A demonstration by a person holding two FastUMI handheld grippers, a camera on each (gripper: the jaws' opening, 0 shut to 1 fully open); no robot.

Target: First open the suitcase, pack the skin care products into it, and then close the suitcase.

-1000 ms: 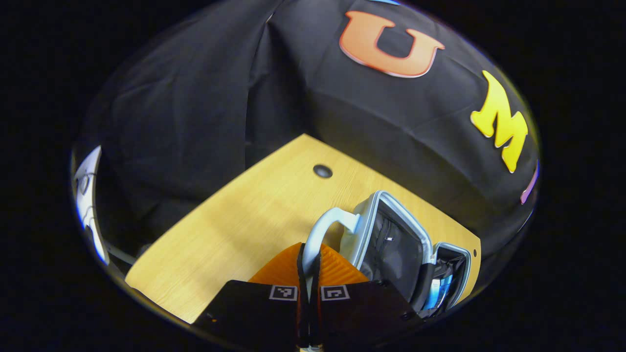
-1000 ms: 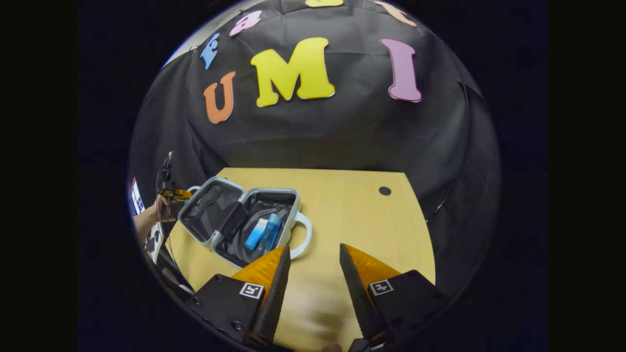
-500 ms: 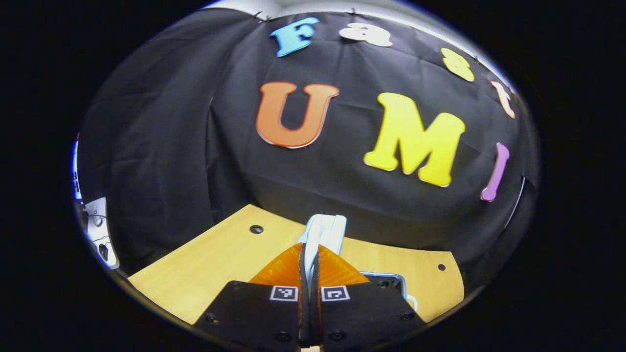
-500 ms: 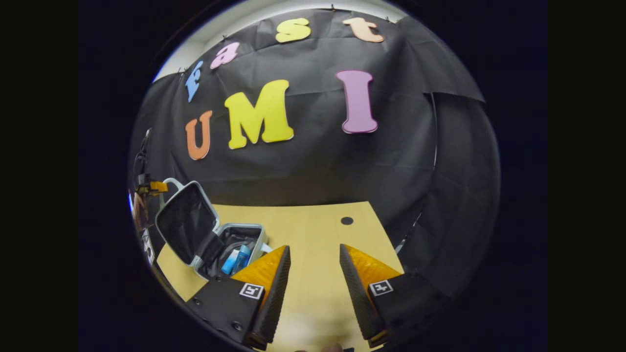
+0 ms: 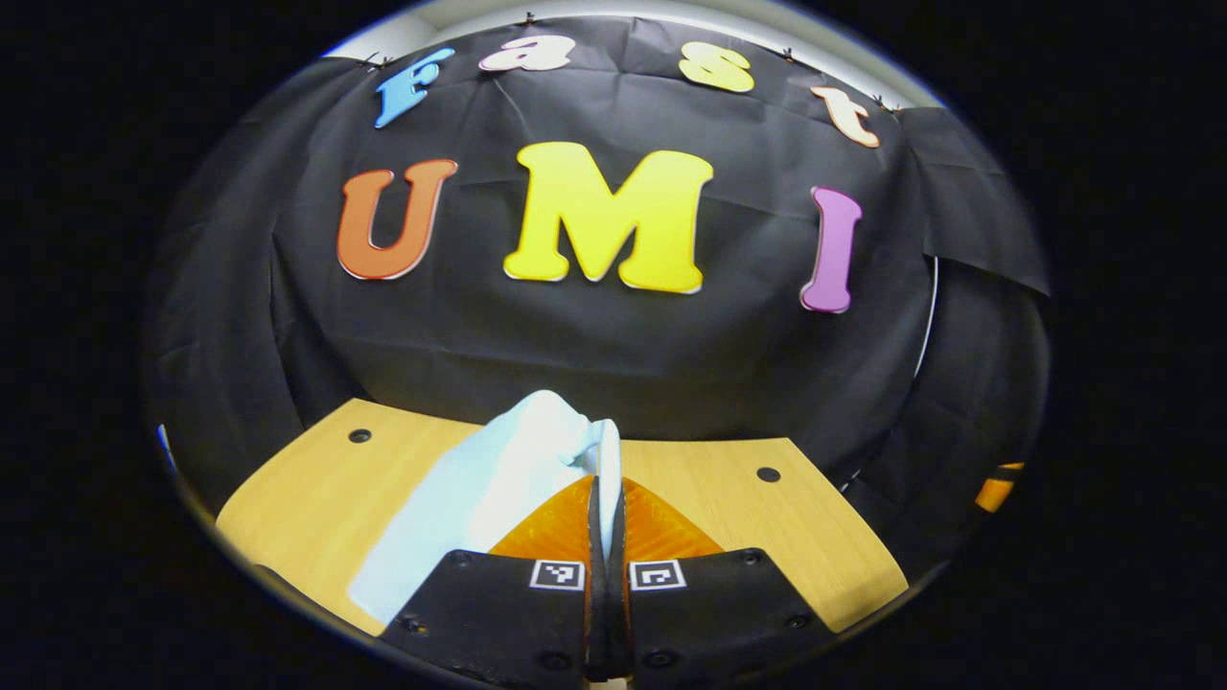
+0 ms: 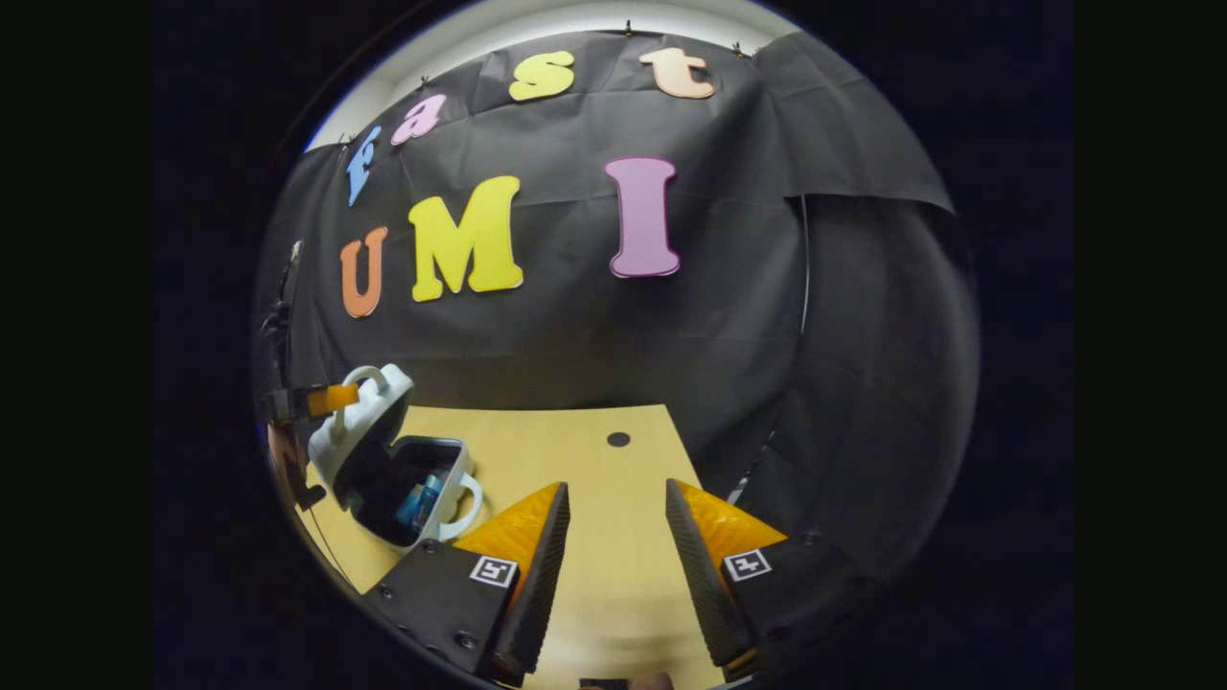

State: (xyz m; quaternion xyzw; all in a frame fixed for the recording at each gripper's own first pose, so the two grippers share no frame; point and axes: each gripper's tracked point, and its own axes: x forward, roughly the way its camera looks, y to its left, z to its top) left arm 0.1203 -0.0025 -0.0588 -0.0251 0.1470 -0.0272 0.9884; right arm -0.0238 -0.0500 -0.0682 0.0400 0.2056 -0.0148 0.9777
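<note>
My left gripper, clamped on the lid handle, had swung the suitcase lid from flat-open to half-closed over the blue bottles near the table's left edge; closing remained. My right gripper hung open, empty.

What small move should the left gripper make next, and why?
Probably lower the lid handle further. The left gripper is shut on it, the pale blue hard-shell suitcase is half closed, and the blue skin care bottles lie inside.
</note>
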